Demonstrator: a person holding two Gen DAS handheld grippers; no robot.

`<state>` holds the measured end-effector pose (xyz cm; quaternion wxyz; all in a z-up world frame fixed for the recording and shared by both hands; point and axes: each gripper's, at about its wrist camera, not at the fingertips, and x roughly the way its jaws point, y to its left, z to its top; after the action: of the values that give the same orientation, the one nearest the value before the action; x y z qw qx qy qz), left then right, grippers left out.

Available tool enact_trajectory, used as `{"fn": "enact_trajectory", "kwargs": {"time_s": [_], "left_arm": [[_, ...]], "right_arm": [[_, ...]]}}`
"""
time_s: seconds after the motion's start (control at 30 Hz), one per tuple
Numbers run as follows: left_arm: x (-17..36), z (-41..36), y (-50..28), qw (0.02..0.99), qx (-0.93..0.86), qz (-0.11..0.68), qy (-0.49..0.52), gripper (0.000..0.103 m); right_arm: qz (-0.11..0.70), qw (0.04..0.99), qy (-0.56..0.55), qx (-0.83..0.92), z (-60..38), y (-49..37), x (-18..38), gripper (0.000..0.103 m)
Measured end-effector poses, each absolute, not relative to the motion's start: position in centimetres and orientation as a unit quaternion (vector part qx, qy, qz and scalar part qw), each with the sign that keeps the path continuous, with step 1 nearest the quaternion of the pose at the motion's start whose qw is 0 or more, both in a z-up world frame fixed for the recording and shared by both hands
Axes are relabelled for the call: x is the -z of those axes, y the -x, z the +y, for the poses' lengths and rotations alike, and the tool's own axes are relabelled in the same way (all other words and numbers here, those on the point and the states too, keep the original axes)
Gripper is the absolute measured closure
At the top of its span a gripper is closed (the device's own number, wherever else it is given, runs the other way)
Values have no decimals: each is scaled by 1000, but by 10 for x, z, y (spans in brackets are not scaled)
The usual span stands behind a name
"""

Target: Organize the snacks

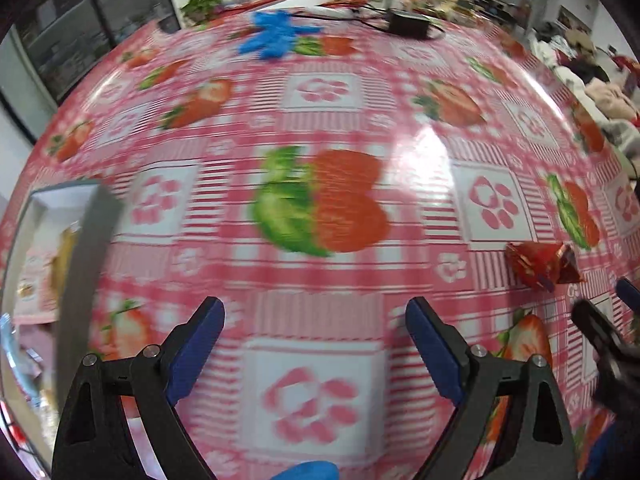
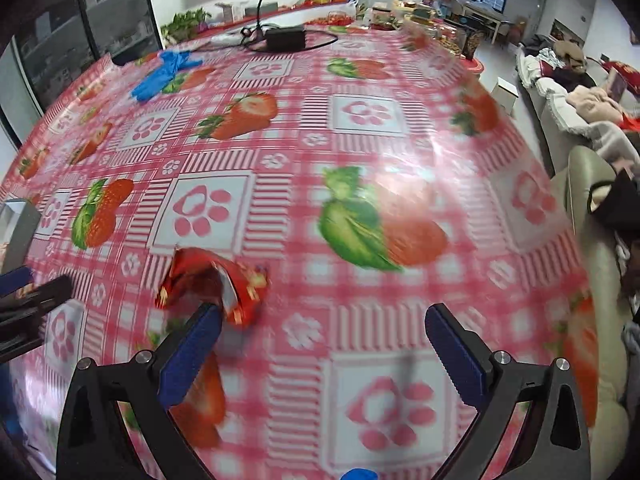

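Observation:
A red foil snack packet (image 2: 212, 284) lies on the strawberry tablecloth, just beyond the left fingertip of my right gripper (image 2: 322, 316). That gripper is open and empty. The same packet shows at the right of the left wrist view (image 1: 542, 264). My left gripper (image 1: 314, 312) is open and empty above bare tablecloth. A grey box (image 1: 86, 240) with snacks inside stands at the far left; its corner also shows in the right wrist view (image 2: 18, 220). The right gripper's fingers (image 1: 600, 328) show at the right edge of the left wrist view.
Blue gloves (image 1: 276, 36) lie at the far side of the table, also in the right wrist view (image 2: 164, 72). A black power adapter (image 2: 286, 38) with cables sits at the far edge. A sofa (image 2: 592, 208) with clothes stands right of the table.

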<state>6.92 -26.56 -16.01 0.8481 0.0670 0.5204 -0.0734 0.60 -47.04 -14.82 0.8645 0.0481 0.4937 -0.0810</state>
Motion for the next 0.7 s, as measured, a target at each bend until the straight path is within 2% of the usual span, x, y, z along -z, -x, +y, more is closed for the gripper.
{"fn": "enact_trajectory", "kwargs": {"time_s": [0.07,0.2,0.7], "left_arm": [[163,-277,-72,856,76,507,-62,0],[168,-311,-83,886,93,452,-51,0],[166,-327,-95,884,110,451,-50,0]], "right_arm": [[485,870,-52,78,-472,10,148,1],[478,871,-67,92,-479,26,161,1],[460,881,-40,107,-475,26,167,0]]}}
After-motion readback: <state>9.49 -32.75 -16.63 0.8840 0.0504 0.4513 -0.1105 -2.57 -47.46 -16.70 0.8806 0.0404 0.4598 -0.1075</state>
